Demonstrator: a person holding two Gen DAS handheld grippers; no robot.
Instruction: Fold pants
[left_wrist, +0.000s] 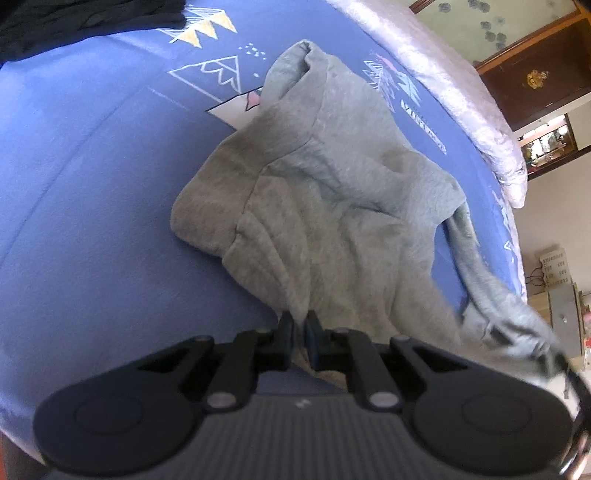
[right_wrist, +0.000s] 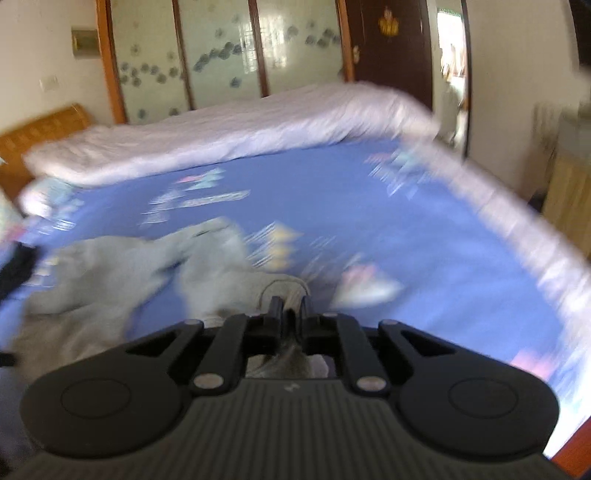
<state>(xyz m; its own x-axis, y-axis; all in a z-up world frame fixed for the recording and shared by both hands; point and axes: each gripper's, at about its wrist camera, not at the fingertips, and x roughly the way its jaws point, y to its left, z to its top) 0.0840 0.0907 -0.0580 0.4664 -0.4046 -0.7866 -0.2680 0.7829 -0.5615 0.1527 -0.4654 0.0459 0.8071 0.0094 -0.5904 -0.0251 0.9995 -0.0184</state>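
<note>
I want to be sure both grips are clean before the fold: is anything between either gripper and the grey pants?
Nothing visible is. The left gripper is shut on the near edge of the grey pants, and the right gripper is shut on another part; only bare blue bedsheet lies around them.

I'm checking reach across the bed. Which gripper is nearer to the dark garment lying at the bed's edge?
Left, judging loosely. The left gripper pinches the grey pants with the dark garment straight beyond; the right gripper sees it far to its side.
</note>
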